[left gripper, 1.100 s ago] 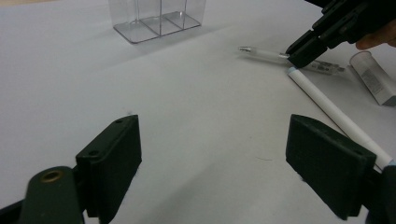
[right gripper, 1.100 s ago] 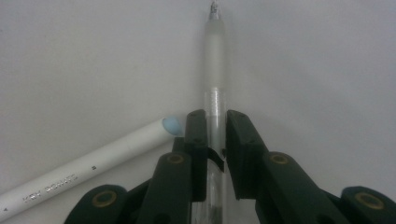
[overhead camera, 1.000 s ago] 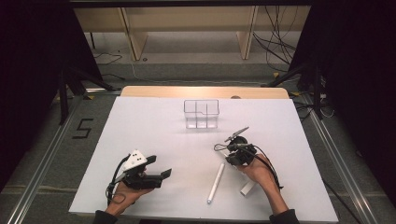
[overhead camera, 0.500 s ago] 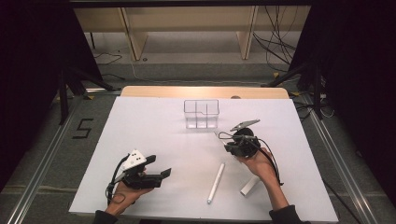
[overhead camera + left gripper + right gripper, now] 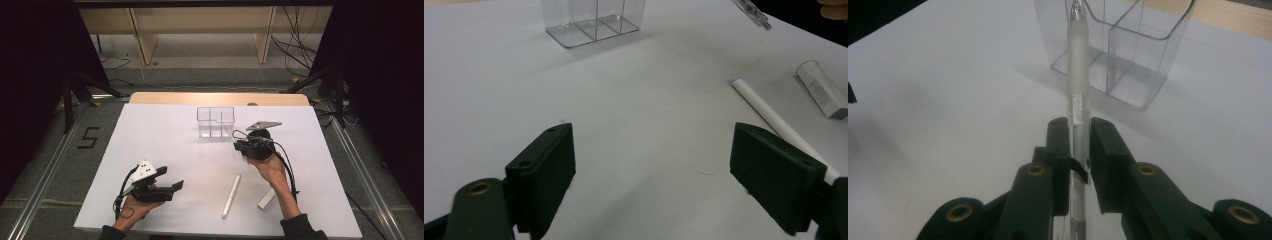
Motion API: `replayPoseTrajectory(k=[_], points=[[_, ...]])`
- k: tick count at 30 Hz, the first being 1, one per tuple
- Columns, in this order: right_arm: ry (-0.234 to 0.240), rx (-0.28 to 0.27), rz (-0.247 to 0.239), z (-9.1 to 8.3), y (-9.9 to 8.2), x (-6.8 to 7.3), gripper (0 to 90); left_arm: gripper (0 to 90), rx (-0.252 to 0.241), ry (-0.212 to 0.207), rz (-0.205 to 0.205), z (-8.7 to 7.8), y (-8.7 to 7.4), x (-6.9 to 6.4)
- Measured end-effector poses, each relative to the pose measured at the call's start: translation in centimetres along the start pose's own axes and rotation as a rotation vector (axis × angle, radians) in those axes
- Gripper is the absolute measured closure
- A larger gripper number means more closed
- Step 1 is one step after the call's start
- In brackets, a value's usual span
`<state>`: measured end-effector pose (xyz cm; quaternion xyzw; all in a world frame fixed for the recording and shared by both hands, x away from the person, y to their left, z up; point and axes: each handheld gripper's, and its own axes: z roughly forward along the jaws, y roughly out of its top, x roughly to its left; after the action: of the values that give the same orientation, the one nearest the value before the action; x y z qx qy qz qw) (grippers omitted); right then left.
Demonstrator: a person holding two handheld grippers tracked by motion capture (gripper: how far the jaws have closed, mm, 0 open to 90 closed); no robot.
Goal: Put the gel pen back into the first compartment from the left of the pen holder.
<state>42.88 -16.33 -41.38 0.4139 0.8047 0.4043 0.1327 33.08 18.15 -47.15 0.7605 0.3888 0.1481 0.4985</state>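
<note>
The clear pen [image 5: 1077, 65] is clamped between the jaws of the right hand-held gripper [image 5: 1079, 131], its frosted grip and tip sticking out ahead toward the clear divided organizer [image 5: 1128, 55]. In the high view the pen [image 5: 229, 133] hangs above the table [image 5: 165, 145], its tip just at the organizer's [image 5: 215, 121] 4 o'clock corner; whether they touch cannot be told. From the right hand-held gripper [image 5: 239, 145], a white marker [image 5: 231, 195] lies at 6 o'clock and a small white tube [image 5: 266, 199] at 5 o'clock, both flat on the table. The left hand-held gripper [image 5: 172, 178] rests low at 8 o'clock, its jaws wide apart and holding nothing.
</note>
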Motion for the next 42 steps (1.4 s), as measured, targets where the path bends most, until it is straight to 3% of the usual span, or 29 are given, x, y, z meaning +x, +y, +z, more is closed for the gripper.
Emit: replayPoseTrajectory(k=[20,23,42], points=[[0.025,-0.133,0.057,1.8,4.0,0.3,79.9,17.8,-0.008,-0.021,-0.017,0.0,0.1,-0.1],[0.047,-0.140,0.066,2.3,4.6,0.4,79.9,17.8,-0.010,-0.021,-0.014,0.0,0.1,-0.1],[0.056,-0.195,0.081,4.9,8.8,1.6,79.9,17.8,-0.011,-0.025,-0.008,0.0,0.1,-0.2]])
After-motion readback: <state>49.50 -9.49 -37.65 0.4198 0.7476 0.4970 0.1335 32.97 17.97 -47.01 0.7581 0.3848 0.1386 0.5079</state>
